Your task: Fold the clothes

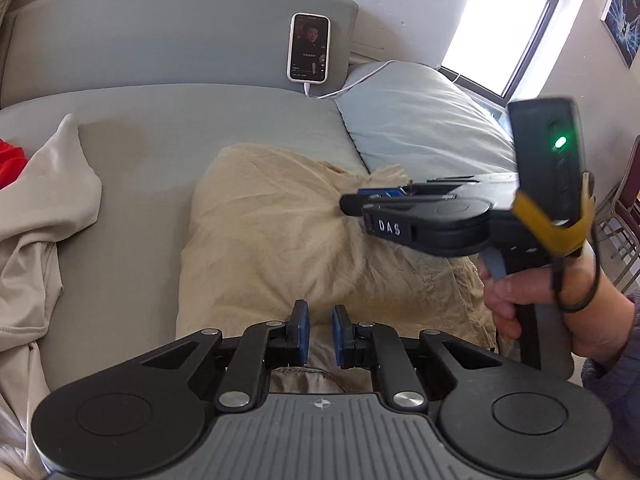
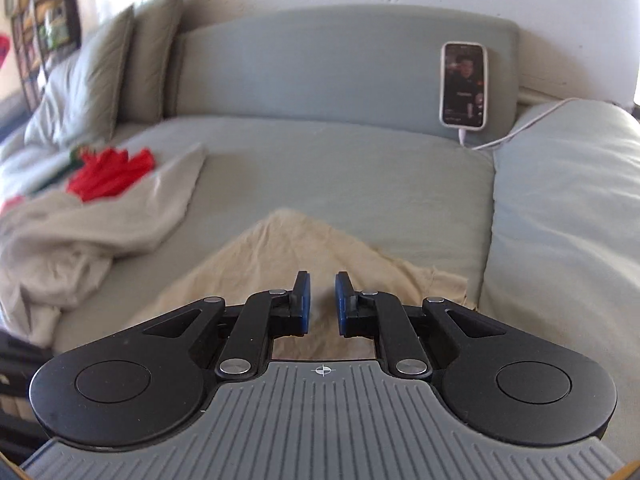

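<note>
A tan garment [image 1: 288, 232] lies folded and rumpled on the grey couch seat [image 1: 192, 120]; it also shows in the right wrist view [image 2: 288, 256]. My left gripper [image 1: 320, 320] hangs over the garment's near edge, jaws a little apart with nothing between them. My right gripper [image 1: 360, 202] shows side-on in the left wrist view, above the garment's right part. In its own view my right gripper [image 2: 322, 292] is slightly open and empty above the tan cloth.
A pale beige garment [image 1: 44, 216] lies heaped at the left with a red cloth [image 2: 108, 172] beyond it. A phone [image 1: 309, 47] on a white cable leans on the couch back. A blue-grey cushion [image 1: 424, 120] sits right of the tan garment. Pillows [image 2: 100, 64] stand far left.
</note>
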{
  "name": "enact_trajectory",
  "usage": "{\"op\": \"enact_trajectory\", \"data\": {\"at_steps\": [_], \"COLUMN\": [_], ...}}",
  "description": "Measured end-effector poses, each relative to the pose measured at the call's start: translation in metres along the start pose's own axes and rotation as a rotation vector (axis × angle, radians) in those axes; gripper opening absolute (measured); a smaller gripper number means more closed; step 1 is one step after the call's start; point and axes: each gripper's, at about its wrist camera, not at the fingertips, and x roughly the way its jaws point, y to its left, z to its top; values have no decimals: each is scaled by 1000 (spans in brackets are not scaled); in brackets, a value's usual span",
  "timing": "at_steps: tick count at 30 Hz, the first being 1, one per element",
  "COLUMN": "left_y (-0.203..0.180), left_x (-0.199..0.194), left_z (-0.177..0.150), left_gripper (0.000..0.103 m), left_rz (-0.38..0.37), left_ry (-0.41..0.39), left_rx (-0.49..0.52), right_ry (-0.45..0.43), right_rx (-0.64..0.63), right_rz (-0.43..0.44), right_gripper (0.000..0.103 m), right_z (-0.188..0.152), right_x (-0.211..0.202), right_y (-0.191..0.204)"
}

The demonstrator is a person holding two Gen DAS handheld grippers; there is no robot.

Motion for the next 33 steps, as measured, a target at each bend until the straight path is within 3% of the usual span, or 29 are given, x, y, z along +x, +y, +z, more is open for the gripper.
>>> {"op": "enact_trajectory", "data": {"at_steps": [3,6,7,10,15,18,21,23,25,29,31,33], "left_y": [-1,-1,-1,-3,-7,-8,-9,-9,-11,-22,-31,-37], "left_x": [-1,-2,-2,-2,-2,-2,-1,-3,-4,-18,-27,-37], "left_z": [0,-2,-1,-1,0,1,1,0,-1,-10,-22,-38], "left_gripper": [12,13,13,13,13,13,13,13,13,13,20,23], "left_rz": [2,7,9,18,34,42,46,45,53,85,79,57], "left_ry": [-2,-6,-7,-8,-4,0,0,1,1,21,64,107], "left_rx": [6,5,2,0,-6,-7,-2,0,9,68,138,196], "right_ry": [33,80,103,45,-20,-14,41,86,120,176,177,164], "right_rx": [-42,156,234,375,316,243,156,167,196,273,343,381], "right_rz": [-154,-289,-299,-183,7,66,66,36,-19,-223,-198,-138], "right_gripper": [10,15,15,18,18,18,18,6,1,13,14,21], "right_z": [-17,-15,-14,-9,1,-2,-13,-27,-40,-52,-59,-65], "right_x": [14,9,5,-27,-60,-57,-42,-36,-36,-64,-87,-110], "right_y": [-15,-59,-73,-90,-55,-27,-10,-15,-22,-42,-55,-59]}}
